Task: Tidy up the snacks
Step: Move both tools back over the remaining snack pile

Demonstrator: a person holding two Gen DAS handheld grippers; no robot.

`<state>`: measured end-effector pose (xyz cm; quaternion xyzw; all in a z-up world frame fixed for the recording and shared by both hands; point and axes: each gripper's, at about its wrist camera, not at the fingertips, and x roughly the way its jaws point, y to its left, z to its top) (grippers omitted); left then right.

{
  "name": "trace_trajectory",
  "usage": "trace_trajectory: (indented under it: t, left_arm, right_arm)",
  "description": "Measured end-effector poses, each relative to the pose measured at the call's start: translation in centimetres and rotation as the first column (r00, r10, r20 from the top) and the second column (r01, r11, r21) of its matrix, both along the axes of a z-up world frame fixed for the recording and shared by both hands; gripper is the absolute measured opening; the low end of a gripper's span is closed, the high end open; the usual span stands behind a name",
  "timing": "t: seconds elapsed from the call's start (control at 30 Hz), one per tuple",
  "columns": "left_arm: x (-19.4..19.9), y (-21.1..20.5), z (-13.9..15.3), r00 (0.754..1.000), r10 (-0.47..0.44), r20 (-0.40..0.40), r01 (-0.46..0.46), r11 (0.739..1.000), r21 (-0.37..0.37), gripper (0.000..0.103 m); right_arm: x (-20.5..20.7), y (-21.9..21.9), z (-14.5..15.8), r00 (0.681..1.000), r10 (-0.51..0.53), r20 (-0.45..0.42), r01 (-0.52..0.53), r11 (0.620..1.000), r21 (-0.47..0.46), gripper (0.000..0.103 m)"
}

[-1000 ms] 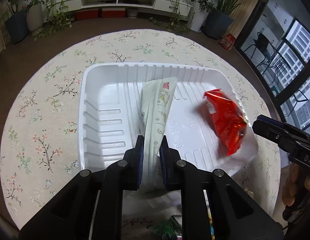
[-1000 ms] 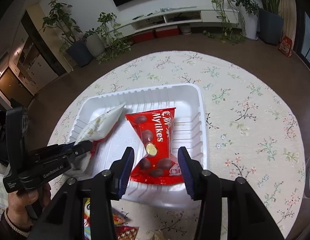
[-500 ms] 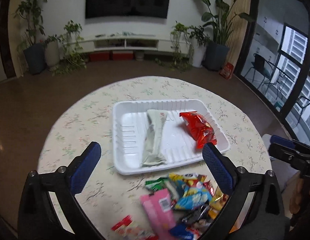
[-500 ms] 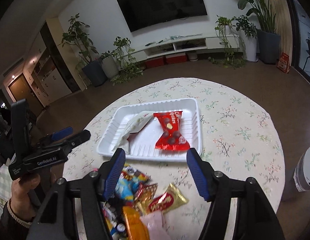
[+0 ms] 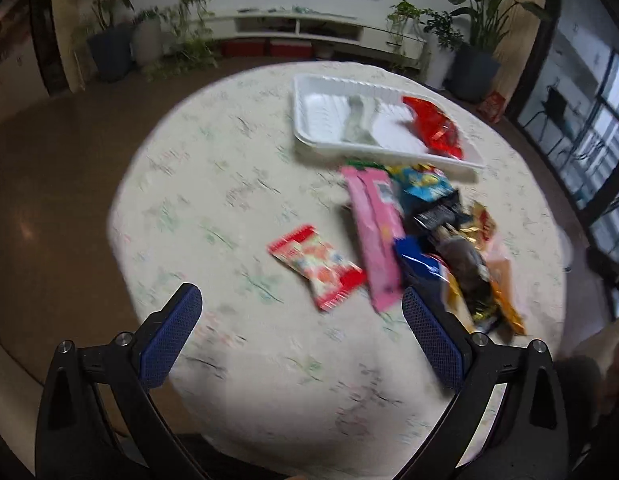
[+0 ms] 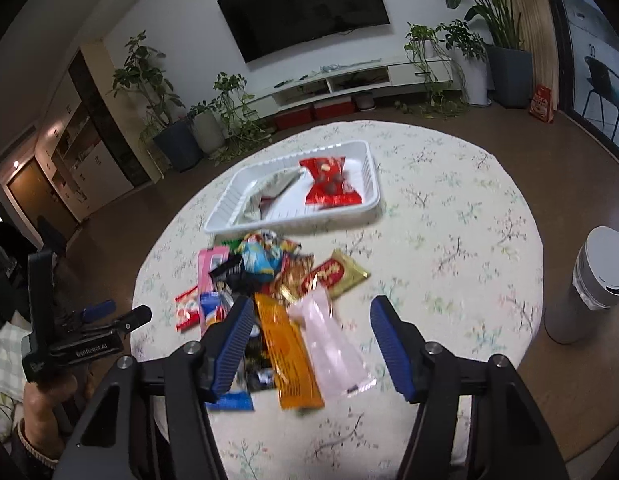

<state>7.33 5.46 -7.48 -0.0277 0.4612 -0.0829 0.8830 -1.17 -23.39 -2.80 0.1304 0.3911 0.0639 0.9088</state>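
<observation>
Snacks lie in two groups on the round table [image 6: 449,208] with its flowered cloth. In the right wrist view the white tray [image 6: 229,210] sits in the upper middle of the frame and holds a red chocolate bag [image 6: 329,186] on its right side and a pale crumpled packet [image 6: 269,192] on its left. Below the tray, at the frame's centre, is the loose heap: a blue bag [image 6: 257,260], a gold-and-red wrapper [image 6: 333,274], an orange packet [image 6: 289,356] and a pale pink packet [image 6: 333,344] beside it. The right gripper [image 6: 311,348] hangs over the heap's lower edge; its jaws are partly apart and closing, with the orange and pale pink packets seen between them but not pressed by the pads. In the left wrist view, which is blurred, the left gripper [image 5: 301,336] stands wide with only tablecloth between its fingers. A red-and-white candy bag [image 5: 317,266] lies just above that gap, a long pink packet [image 5: 375,236] to its right. At the right view's lower left a hand [image 6: 43,424] holds the left gripper. A grey bin [image 6: 589,284] stands at that frame's right edge.
</observation>
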Motion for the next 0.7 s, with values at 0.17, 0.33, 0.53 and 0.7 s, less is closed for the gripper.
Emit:
trace_trajectory:
  t: [0.17,0.33,0.53,0.7]
  left_arm:
    - [0.1,-2.4,-0.2,0.998,-0.060,0.002,0.060,0.998,0.009,0.101]
    - [0.3,-3.7,0.3,0.997,-0.076,0.001,0.076,0.997,0.016,0.101]
    - [-0.9,-4.6,-0.5,0.993,-0.110,-0.029,0.110,0.994,-0.021,0.101]
    - [-1.3,-6.4,-1.7,0.988,-0.149,-0.047,0.148,0.989,-0.023,0.101]
  right_arm:
    - [-0.7,1.4,-0.8,0.999,0.029,-0.014,-0.029,0.999,-0.045,0.051]
    - [0.6,3.2,-1.4,0.993,0.102,-0.052,-0.107,0.990,-0.095,0.047]
    - [1.8,5.0,-3.2,0.975,0.184,-0.125,-0.198,0.974,-0.110,0.041]
    - [2.1,5.4,-4.9,0.963,0.190,-0.189,-0.218,0.966,-0.137,0.035]
